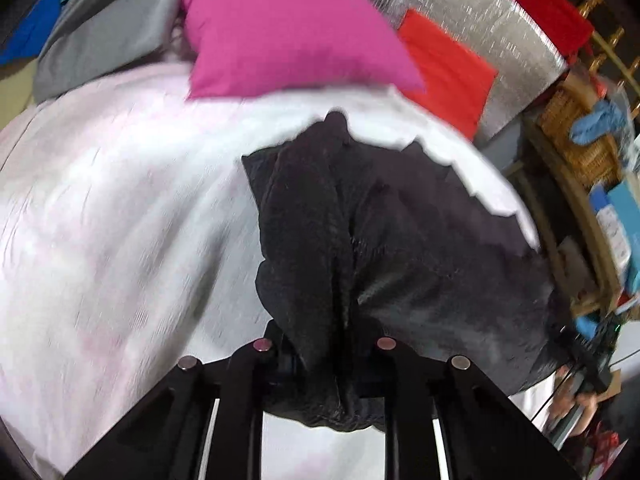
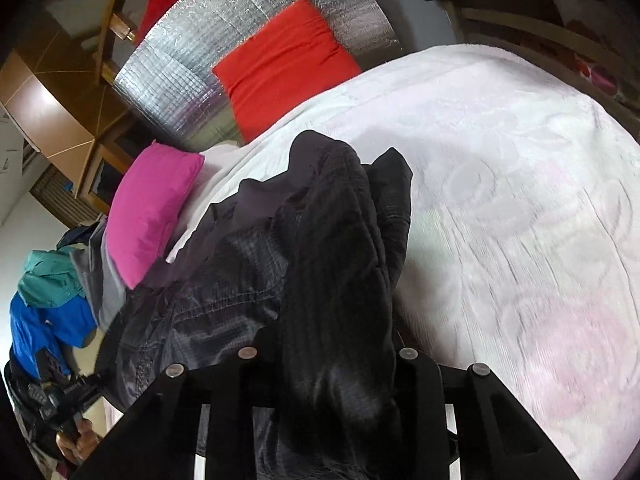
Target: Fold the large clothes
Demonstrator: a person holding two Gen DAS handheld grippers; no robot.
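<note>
Both the left gripper and right gripper pinch bunched black garment, which could slip free if lifted unevenly.

A pink pillow and a red pillow lie at the head of the white bedspread, against a silver quilted panel, with a wicker basket beside the bed.

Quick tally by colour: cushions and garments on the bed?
Pink cushion: 1
Red cushion: 1
Black garment, held by both grippers: 1
Grey garment: 1
Blue garment: 1
Teal garment: 1
Total: 6
</note>
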